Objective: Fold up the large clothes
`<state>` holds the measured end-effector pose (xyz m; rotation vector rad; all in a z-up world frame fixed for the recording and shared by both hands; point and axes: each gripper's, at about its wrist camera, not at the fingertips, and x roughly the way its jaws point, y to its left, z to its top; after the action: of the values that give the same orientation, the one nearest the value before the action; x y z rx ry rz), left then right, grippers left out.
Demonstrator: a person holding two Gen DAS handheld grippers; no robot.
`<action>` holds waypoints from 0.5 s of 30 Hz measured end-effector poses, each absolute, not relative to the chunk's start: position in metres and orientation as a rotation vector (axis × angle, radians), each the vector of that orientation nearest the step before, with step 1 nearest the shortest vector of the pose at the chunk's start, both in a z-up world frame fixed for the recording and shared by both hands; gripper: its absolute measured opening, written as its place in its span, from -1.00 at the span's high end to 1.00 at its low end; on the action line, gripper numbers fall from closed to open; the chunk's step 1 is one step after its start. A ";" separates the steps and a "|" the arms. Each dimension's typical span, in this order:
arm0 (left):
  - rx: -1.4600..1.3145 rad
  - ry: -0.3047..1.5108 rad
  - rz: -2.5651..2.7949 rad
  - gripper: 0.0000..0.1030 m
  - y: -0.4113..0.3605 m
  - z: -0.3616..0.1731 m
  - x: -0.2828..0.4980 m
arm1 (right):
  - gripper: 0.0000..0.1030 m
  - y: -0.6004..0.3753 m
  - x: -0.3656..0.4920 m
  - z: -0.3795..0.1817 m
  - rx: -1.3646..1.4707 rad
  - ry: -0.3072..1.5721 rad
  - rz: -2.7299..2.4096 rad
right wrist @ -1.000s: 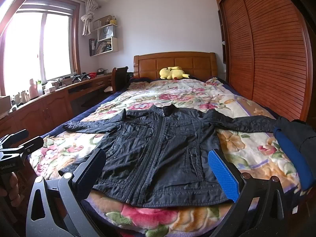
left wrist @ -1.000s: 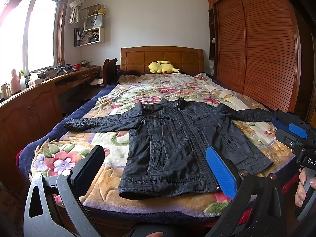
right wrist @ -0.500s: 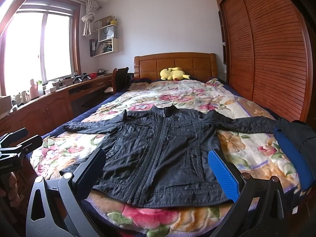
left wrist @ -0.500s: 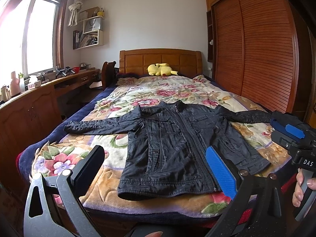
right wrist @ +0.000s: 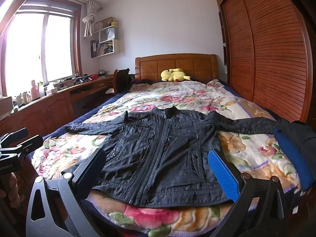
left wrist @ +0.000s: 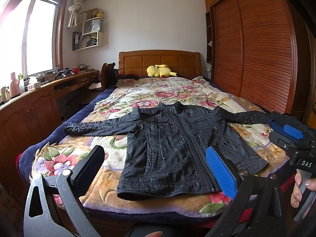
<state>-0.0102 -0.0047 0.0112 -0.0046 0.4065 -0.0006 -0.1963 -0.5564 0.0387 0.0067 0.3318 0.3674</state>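
A black jacket (left wrist: 177, 148) lies zipped and spread flat, sleeves out, across the foot end of the bed (left wrist: 83, 177), hem at the near edge. The left gripper (left wrist: 156, 169) and right gripper (right wrist: 158, 169) hover before it, both spread wide, holding nothing.

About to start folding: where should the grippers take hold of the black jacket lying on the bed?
Probably the black zipped jacket's two cuffs, each from its own side: the sleeves lie spread flat outward. Left gripper and right gripper are open, short of it.
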 end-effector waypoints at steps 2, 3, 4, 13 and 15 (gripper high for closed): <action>-0.004 0.405 -0.002 -0.99 -0.005 0.012 -0.011 | -0.99 -0.556 -0.197 0.039 0.007 0.331 0.368; -0.002 0.404 -0.002 -0.99 -0.006 0.012 -0.012 | -0.99 -0.556 -0.197 0.039 0.008 0.331 0.368; -0.003 0.405 -0.003 -0.99 -0.006 0.012 -0.012 | -0.99 -0.556 -0.196 0.038 0.009 0.332 0.368; -0.007 0.410 -0.002 -0.99 -0.004 0.010 -0.013 | -0.99 -0.556 -0.197 0.039 0.009 0.331 0.369; -0.008 0.413 -0.001 -0.99 -0.004 0.009 -0.012 | -0.99 -0.556 -0.197 0.039 0.011 0.333 0.371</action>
<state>-0.0123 -0.0037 0.0091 -0.0081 0.4132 -0.0009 -0.1969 -0.5563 0.0386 0.0106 0.3325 0.3711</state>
